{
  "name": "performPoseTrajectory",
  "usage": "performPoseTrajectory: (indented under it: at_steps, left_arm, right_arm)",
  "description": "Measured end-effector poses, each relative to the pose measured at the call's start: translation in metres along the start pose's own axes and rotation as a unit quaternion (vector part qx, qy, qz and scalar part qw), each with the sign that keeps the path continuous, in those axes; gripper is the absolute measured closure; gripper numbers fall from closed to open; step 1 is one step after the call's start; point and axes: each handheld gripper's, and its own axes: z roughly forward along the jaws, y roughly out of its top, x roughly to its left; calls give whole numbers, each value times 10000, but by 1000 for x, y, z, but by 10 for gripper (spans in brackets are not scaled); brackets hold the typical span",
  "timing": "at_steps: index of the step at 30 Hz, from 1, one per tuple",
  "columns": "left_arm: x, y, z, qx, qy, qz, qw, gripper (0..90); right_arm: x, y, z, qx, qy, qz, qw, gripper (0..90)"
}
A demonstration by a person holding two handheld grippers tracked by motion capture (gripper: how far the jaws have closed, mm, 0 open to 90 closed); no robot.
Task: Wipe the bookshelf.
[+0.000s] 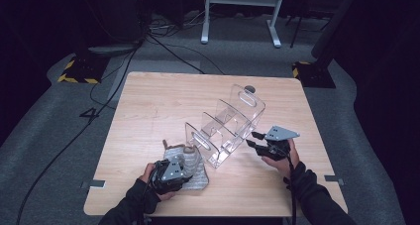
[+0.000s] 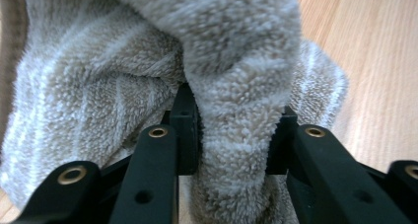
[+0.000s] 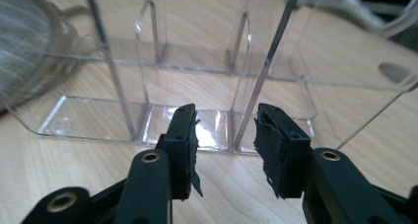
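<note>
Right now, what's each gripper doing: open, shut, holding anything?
Left gripper: shut on a fold of the striped fleece towel.
Right gripper: open, holding nothing, facing the clear acrylic divider rack.

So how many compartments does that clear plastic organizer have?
3 in the clear organizer: one nearest the towel, one in the middle, one at the far end. All look empty.

A wooden counter [image 1: 163, 91] stands on grey carpet [image 1: 54, 131] in a dark room. Black cables [image 1: 163, 49] trail across the floor toward a white frame [image 1: 240, 17]; yellow-black striped feet [image 1: 79, 74] sit either side.
</note>
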Motion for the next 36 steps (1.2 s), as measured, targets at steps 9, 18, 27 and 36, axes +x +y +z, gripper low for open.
performPoseTrajectory:
  at_steps: [9,18,27,36]
  left_arm:
    - [-3,1,6,59,178,8,9998,558]
    - [-2,6,14,112,403,57,9991,541]
    - [4,6,14,135,494,-63,9987,541]
    - [25,-5,4,199,694,-345,9968,541]
  right_arm:
    - [-9,-2,29,63,-217,196,9996,656]
    - [-4,-2,35,77,-225,168,9996,812]
    - [19,-2,24,92,-162,-9,9998,812]
    - [45,-4,7,65,27,31,10000,722]
